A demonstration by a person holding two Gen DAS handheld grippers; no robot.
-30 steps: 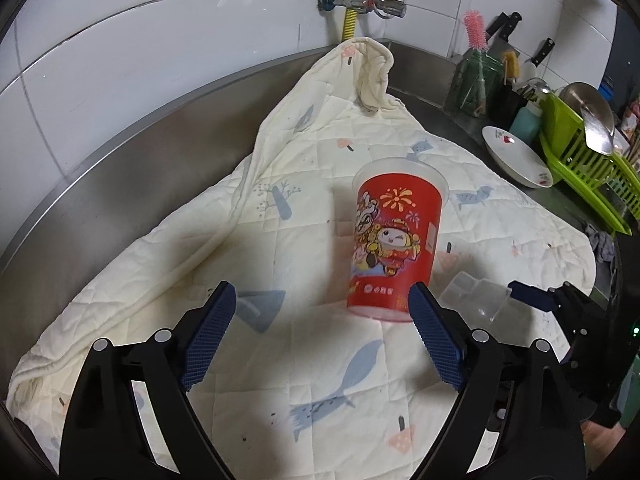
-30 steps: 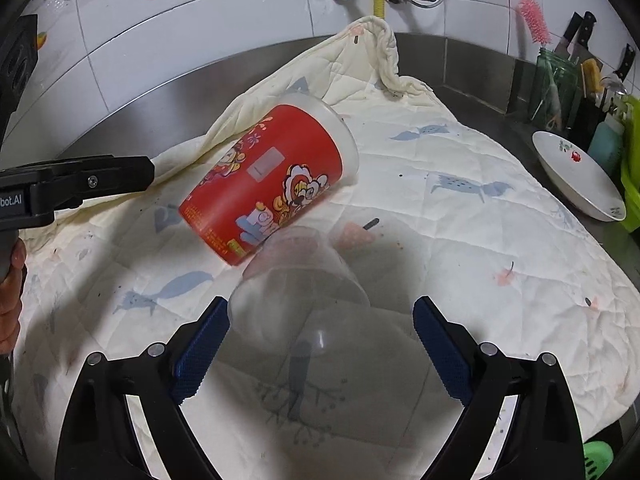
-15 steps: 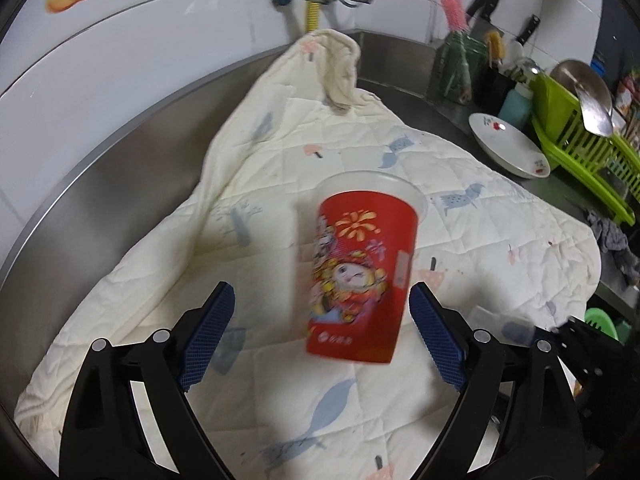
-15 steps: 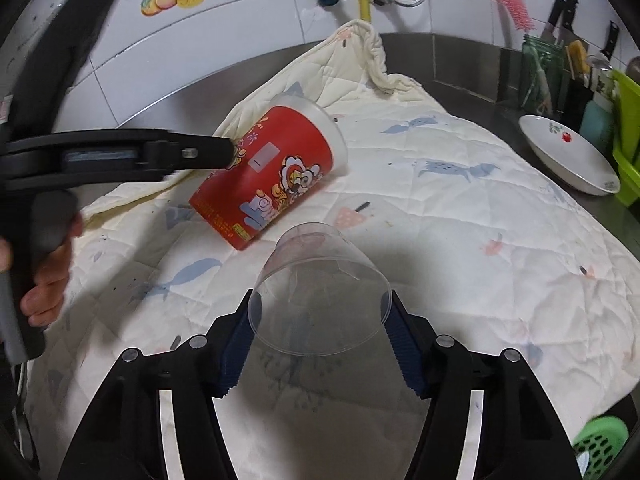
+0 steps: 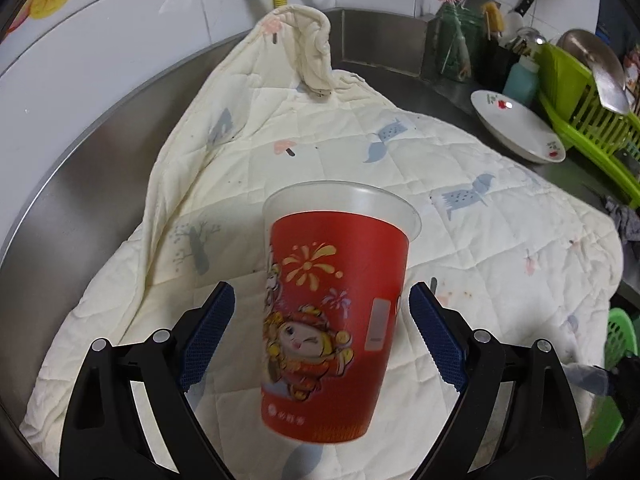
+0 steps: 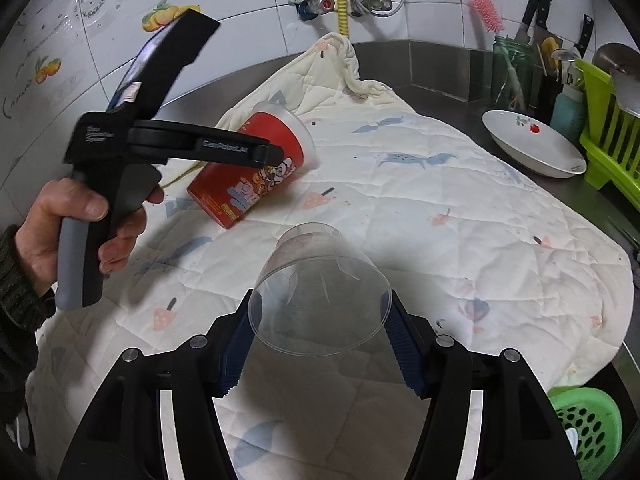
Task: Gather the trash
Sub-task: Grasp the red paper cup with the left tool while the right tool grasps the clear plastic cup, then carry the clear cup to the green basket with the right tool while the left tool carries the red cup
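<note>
Right gripper [image 6: 320, 332] jaws pinch the clear, thin-walled plastic cup [image 6: 320, 296] at its rim, above the quilted cloth [image 6: 440, 216]. Left gripper [image 5: 322, 336] jaws gape wide, straddling the glossy red tapered cup [image 5: 332, 320] lying there.

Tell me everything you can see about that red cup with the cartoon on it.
The red cup looks like translucent plastic wrapped in a red printed sleeve showing fireworks and a winking cartoon figure. Its frosted rim is bare and it looks empty. It lies tilted on its side on the quilted cloth, rim toward the wall. The left gripper straddles it with jaws open; a small gap shows on each side.
</note>
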